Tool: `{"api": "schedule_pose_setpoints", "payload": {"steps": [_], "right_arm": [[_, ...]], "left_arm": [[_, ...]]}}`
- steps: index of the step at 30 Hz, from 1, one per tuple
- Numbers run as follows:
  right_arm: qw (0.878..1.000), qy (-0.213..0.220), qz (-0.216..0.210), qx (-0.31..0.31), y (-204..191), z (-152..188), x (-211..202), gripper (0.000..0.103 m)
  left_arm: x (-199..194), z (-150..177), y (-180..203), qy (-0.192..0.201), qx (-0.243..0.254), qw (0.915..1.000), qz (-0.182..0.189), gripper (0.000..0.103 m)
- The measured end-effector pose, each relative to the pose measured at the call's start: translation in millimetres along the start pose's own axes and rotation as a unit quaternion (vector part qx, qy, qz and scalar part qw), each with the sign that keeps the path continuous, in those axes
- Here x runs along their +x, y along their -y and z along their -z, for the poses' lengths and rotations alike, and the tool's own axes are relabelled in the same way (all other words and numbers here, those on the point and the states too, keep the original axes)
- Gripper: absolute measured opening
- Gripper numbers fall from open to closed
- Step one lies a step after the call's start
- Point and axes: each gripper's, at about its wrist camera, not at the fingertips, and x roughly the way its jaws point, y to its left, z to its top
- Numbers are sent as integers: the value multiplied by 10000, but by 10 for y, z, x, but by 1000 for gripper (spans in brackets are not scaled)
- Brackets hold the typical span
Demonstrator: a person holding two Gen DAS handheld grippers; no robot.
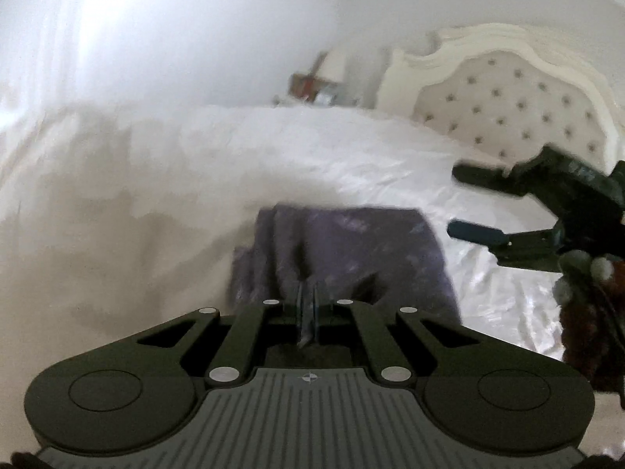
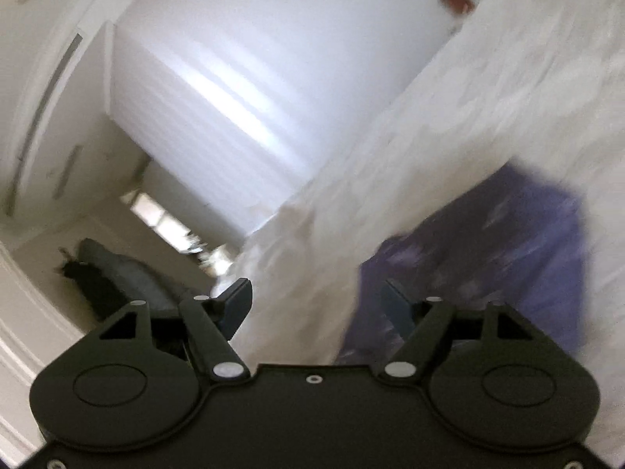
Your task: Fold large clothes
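Note:
A purple garment (image 1: 340, 250) lies folded in a block on the white bed (image 1: 195, 164). My left gripper (image 1: 308, 305) is shut on its near edge, and a thin fold of purple cloth shows between the pads. The right gripper (image 1: 476, 203) hovers to the right of the garment, over the sheet, jaws wide apart and empty. In the right wrist view the right gripper (image 2: 316, 306) stands open, with only white bedding between its fingers. There the purple garment (image 2: 488, 254) lies just beyond the right finger (image 2: 398, 308). Both views are blurred.
A cream tufted headboard (image 1: 508, 105) stands at the far right of the bed. Clutter on a nightstand (image 1: 312, 86) sits behind the bed. A person's fuzzy dark-red sleeve (image 1: 586, 320) holds the right gripper. A dark bundle (image 2: 109, 277) lies on the floor beside the bed.

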Motion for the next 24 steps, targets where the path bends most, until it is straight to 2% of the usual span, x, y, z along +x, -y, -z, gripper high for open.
{"api": "schedule_pose_setpoints", "payload": {"steps": [1,3,4,7,9,10,11,12,14,15,17,20,22,23,24], "right_arm": [[9997,53,206,-146,1,14,-91,76],[9976,78,574,-370,36,41,-246,76],[9967,77,706,-403,56,71,-288,76],[9951,48,940,-289,232,161,-398,74],[9938,22,1093,-211,305,265,-391,65],[9923,8,1206,-266,316,331,-380,52],[9895,-5,1383,-411,308,385,-346,31],[9855,-11,1596,-578,287,458,-276,25],[9770,-45,1919,-933,267,560,-313,22],[9765,-91,1883,-1041,255,614,-303,22],[9802,-313,1506,-1246,176,724,-241,22],[9755,-869,1109,-1691,-2,946,29,22],[9747,-1188,758,-1735,-69,1110,234,21],[9741,-1333,652,-1706,-87,1178,352,12],[9720,-1408,643,-1767,-116,1241,446,8]], "left_arm": [[-21,-28,76,104,172,9998,42,6],[-16,-68,227,238,517,9983,160,15],[19,-73,285,245,647,9974,222,26],[132,-50,499,205,980,9940,440,28],[215,-10,643,153,1271,9904,531,28],[250,27,707,109,1405,9885,559,28],[288,53,753,37,1487,9873,563,28],[318,79,781,-41,1522,9868,560,28],[374,115,765,-146,1529,9866,542,28],[415,147,738,-225,1538,9869,435,28],[492,207,622,-458,1467,9881,102,28],[573,290,367,-898,1069,9901,-146,26],[632,360,216,-1131,872,9895,-210,23],[653,393,165,-1204,804,9892,-230,23],[683,427,124,-1285,749,9886,-225,23]]}}
